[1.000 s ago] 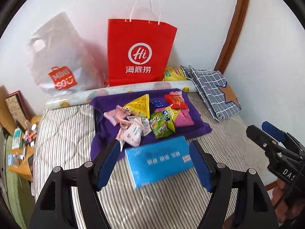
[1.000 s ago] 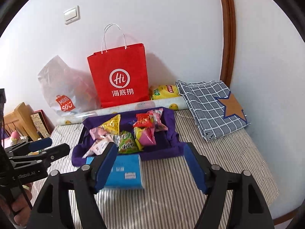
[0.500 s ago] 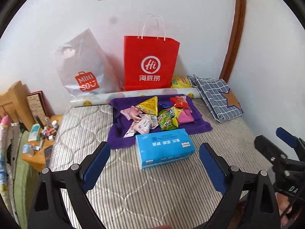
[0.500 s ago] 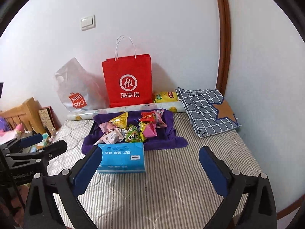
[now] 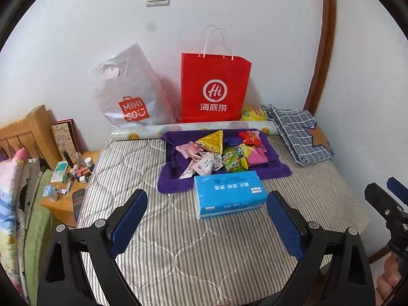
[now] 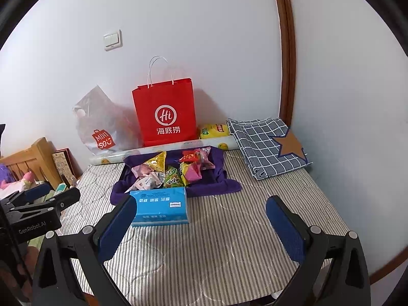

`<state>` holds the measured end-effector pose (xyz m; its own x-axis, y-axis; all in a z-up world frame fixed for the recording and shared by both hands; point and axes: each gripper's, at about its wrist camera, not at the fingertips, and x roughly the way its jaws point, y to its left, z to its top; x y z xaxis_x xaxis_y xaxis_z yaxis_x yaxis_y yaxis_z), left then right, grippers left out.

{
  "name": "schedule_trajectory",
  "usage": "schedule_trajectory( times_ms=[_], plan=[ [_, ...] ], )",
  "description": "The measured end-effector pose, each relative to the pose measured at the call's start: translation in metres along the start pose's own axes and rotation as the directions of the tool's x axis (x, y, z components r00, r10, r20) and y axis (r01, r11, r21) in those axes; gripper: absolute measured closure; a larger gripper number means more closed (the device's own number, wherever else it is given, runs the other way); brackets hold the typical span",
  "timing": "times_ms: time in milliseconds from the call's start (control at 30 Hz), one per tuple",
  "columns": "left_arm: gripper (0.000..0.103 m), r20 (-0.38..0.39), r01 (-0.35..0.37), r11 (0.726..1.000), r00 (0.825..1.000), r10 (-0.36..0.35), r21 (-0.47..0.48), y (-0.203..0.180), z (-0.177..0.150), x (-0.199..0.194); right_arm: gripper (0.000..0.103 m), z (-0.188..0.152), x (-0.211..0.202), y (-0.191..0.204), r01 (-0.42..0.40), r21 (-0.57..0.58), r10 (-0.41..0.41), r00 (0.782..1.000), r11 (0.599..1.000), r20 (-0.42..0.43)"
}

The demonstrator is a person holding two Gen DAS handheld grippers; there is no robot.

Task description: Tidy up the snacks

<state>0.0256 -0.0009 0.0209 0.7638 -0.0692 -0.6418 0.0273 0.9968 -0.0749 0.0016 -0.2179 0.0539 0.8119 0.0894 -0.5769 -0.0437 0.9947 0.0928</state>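
Both my grippers, left (image 5: 205,223) and right (image 6: 197,225), are spread wide and empty, held back over the striped mattress (image 5: 204,255), short of the blue tissue pack (image 5: 229,193). Snacks (image 5: 221,153) sit heaped on the purple cloth (image 5: 173,178) just behind the pack. That heap fits either snacks gathered or waiting for sorting, so I can't call the step.

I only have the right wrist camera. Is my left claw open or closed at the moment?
Observer: Open. In the left wrist view the left claw has its blue pads spread wide and holds nothing; the blue tissue pack lies ahead between them.
Operator: What's behind that claw, beside the bed?
Observer: A wooden nightstand crowded with small bottles, and a dark phone lying on it.
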Motion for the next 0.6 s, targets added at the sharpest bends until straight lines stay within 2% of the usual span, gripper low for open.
schedule_trajectory(
  times_ms=[600],
  plan=[
    [0.009, 0.019, 0.017, 0.999, 1.000, -0.017, 0.028, -0.011, -0.002, -0.016, 0.001, -0.002, -0.016, 0.003, -0.016, 0.001, 0.016, 0.999, 1.000, 0.028]
  ],
)
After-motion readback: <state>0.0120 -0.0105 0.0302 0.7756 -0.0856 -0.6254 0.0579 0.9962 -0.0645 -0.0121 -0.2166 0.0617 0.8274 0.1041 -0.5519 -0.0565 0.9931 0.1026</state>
